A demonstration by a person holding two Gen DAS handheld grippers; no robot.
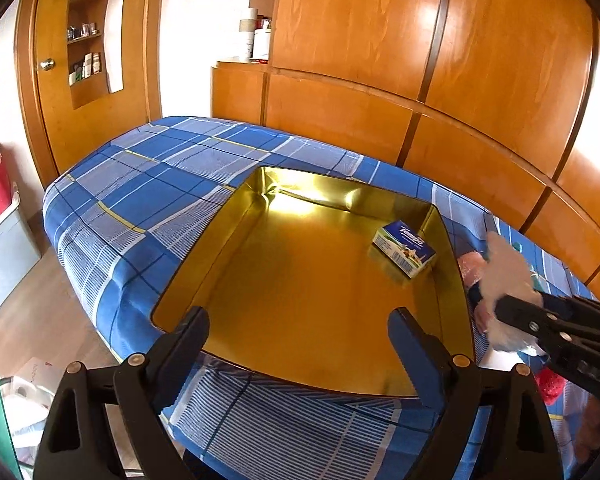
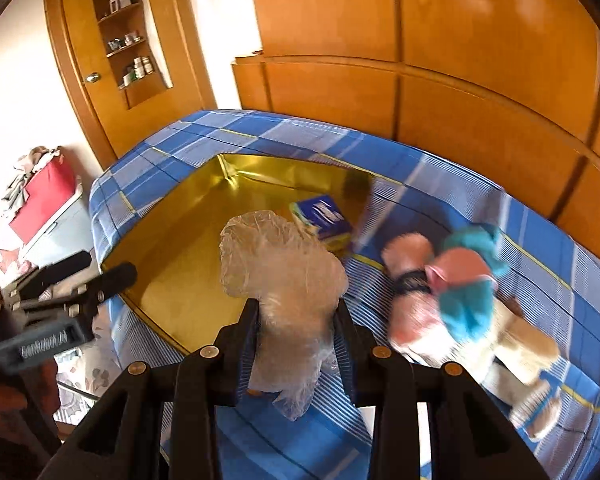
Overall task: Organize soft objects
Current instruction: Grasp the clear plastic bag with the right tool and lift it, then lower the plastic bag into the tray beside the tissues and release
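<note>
The clear plastic bag [image 2: 278,276], crumpled and soft, is between the fingers of the right gripper [image 2: 296,344], which are closed narrow on its lower part; its puffed upper part rises in front of them. In the right wrist view we see the bag above the near edge of the gold tray [image 2: 172,256], over the blue checked sheet of the bed [image 2: 480,200]. In the left wrist view the same bag shows as a white mass [image 1: 508,276] at the right side of the tray [image 1: 300,288], with the right gripper [image 1: 512,312] around it.

The left gripper [image 1: 300,332] has its fingers wide apart and we see nothing between them; it is over the near rim of the tray. In the right wrist view it appears at the left [image 2: 100,276], beside the tray.

Inside the tray, near its far right corner, lies a small tissue pack [image 1: 405,252], marked Tempo; in the right wrist view we see it blue [image 2: 324,216].

On the bed, to the right of the tray, lies a blurred heap of soft toys [image 2: 452,300] in pink, turquoise and beige. We cannot tell how many they are.
</note>
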